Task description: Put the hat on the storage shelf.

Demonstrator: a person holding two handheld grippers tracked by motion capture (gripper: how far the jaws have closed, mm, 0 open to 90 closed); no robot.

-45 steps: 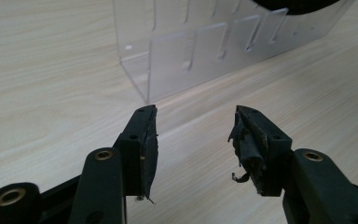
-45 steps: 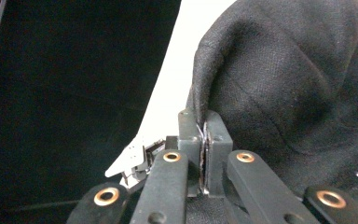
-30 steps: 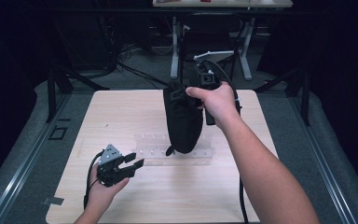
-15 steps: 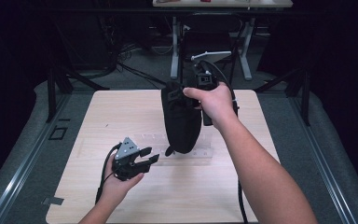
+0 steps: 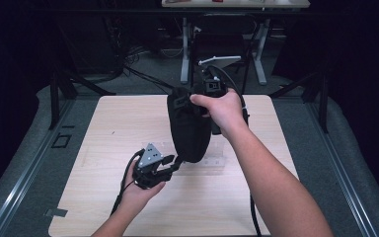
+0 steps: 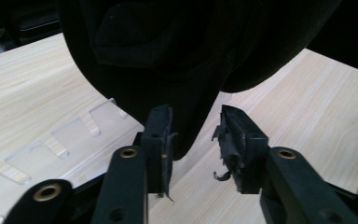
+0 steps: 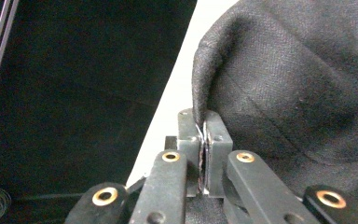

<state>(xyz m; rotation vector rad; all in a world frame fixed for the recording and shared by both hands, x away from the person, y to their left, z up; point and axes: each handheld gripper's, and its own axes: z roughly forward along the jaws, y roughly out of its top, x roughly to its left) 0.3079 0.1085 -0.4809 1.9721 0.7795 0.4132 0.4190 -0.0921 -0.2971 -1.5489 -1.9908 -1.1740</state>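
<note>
Dark room corners and grey floor surrounded the pale wooden table [image 5: 128, 128], on which a clear plastic rack [image 6: 51, 140] with slots was lying flat. Above it hung a black fabric bag [image 5: 190, 128], lifted off the wood, with its rounded bottom just over the rack. The right gripper [image 7: 204, 135] held the bag from above: its jaws were pressed together on a thin fold of the cloth at the upper edge, as the right gripper view showed closely. The left gripper [image 5: 170, 165] was low near the bottom of the bag. Its jaws had just been closing and stood about half wide, with the lowest tip of the bag between them; the pads [image 6: 161, 135] did not yet press on the cloth.

I judged that the risk was in the upper hold. It had only a small pinch of fabric, so a pull downward from the left gripper could drag the cloth out and the bag would fall on the rack. Also the worn, torn pad [image 6: 228, 144] of the left gripper might slip on the smooth bottom if it caught too little material.
</note>
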